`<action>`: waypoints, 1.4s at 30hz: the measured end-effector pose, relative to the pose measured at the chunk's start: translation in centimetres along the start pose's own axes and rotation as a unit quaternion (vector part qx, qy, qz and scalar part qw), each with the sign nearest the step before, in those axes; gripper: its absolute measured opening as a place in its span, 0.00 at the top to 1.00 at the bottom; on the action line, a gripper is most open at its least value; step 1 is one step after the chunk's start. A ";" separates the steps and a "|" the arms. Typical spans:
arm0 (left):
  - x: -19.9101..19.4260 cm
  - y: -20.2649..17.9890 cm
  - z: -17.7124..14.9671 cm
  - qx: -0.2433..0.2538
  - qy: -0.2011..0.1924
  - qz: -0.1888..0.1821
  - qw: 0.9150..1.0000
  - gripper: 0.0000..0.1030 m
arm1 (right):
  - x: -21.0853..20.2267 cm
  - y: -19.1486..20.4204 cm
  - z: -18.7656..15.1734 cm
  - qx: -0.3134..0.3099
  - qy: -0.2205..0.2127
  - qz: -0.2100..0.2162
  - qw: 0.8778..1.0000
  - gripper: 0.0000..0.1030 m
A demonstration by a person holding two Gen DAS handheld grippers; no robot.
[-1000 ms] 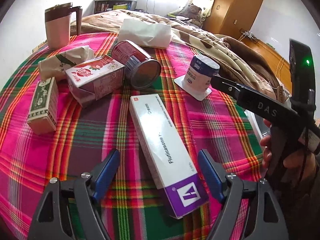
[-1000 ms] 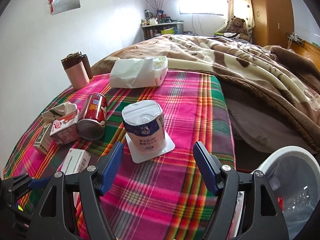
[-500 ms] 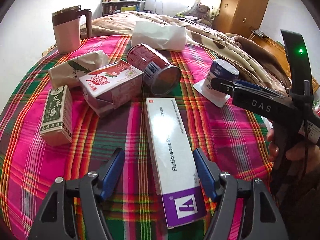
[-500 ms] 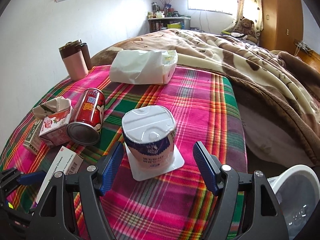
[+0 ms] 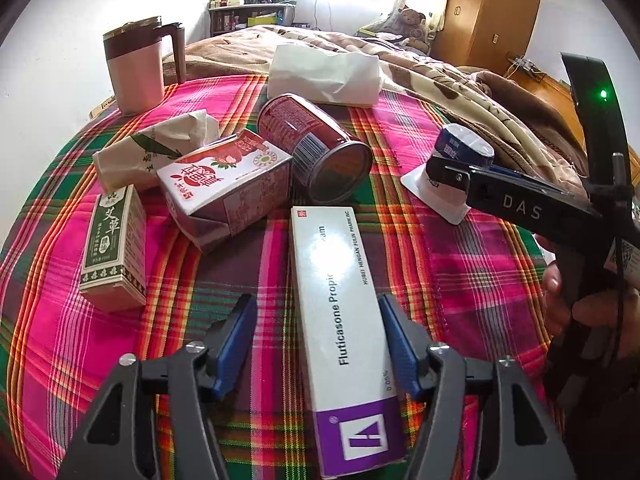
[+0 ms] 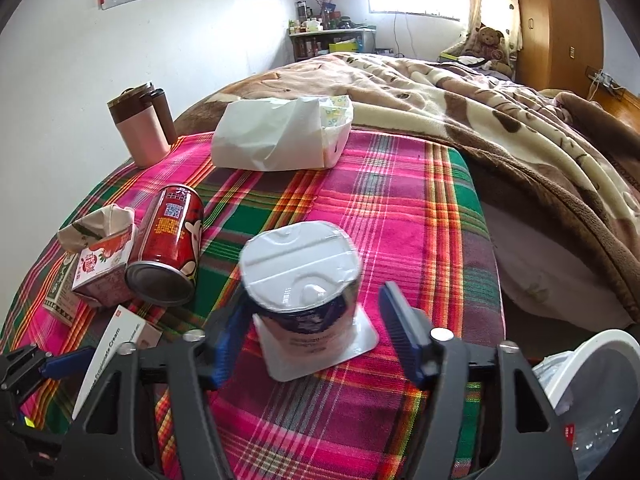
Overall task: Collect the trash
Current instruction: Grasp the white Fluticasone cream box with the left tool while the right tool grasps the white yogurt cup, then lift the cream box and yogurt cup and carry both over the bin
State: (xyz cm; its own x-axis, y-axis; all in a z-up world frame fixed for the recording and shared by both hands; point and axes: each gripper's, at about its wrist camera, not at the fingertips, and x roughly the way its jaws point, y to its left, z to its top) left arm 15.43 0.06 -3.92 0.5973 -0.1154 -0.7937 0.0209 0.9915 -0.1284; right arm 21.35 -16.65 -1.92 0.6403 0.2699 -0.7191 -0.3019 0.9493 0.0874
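Trash covers the plaid cloth on the counter (image 6: 400, 208); by my reading nothing has been collected yet, and every piece waits for the white lined bin (image 6: 592, 392) at 4 o'clock in my right view.

My left gripper (image 5: 318, 344) straddles the long white-and-purple cardboard cream box (image 5: 340, 320). Its fingers are closing; the 3 o'clock pad looks about on the box edge, the 9 o'clock pad stands clear, so nothing is clamped yet.

My right gripper (image 6: 312, 340) brackets the upturned white-and-navy plastic yogurt cup (image 6: 304, 280) sitting on its foil lid. These fingers are closing too, with a gap left at the 3 o'clock pad; whether the 9 o'clock pad touches I cannot tell.

In the left view, the red metal drink can (image 5: 316, 152) lies on its side at 12 o'clock, touching the red-and-white juice carton (image 5: 228, 184) at 11. At 10 stand the small green paper box (image 5: 116, 248) and the crumpled beige paper wrapper (image 5: 152, 148). Farther back are the white tissue pack (image 5: 324, 74) and a pink lidded mug (image 5: 136, 68), which I judge no trash.

The can's rim lies near the cream box's far end; I expect lifting cleanly should avoid nudging it.
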 end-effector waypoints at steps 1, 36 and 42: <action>0.0 0.0 0.0 -0.001 0.000 0.000 1.000 0.44 | 0.0 0.0 0.0 -0.001 0.000 0.000 1.000 0.47; -4.8 -1.6 -0.2 0.014 -0.051 -0.020 0.998 0.63 | -6.1 -0.6 -2.6 0.032 -0.047 0.000 0.998 0.49; -6.0 -3.0 -0.2 0.029 -0.065 -0.034 0.997 0.63 | -8.0 -1.1 -3.1 0.035 -0.061 -0.012 0.997 0.49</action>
State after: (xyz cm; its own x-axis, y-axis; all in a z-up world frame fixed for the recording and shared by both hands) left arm 11.64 -2.27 1.14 0.6920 -0.1780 -0.6996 0.1088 0.9838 -0.1427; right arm 14.38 -20.36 1.55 0.7293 0.2609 -0.6325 -0.2383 0.9634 0.1226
